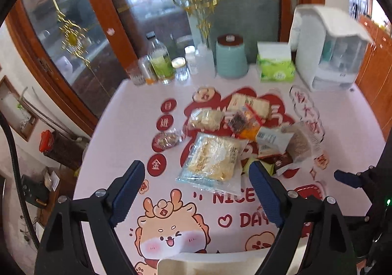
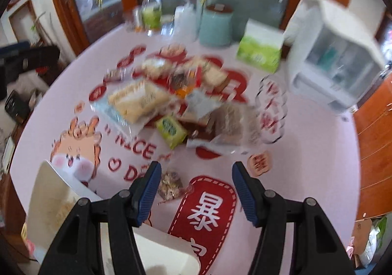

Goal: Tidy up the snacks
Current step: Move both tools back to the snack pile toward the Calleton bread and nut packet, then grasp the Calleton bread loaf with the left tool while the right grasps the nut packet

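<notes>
Since the snack packets (image 1: 220, 137) lie heaped mid-frame on the desk (image 1: 127, 108) with the white box (image 2: 49, 199) at lower left to receive them, we carry left gripper (image 1: 196, 191) and right gripper (image 2: 196, 191) open and empty.

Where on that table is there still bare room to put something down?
Free: the table's left strip, between the snack pile and the edge, and the right strip in front of the white dispenser. Crowded: the middle, where packets overlap, and the back row of bottles, teal canister and tissue pack.
</notes>
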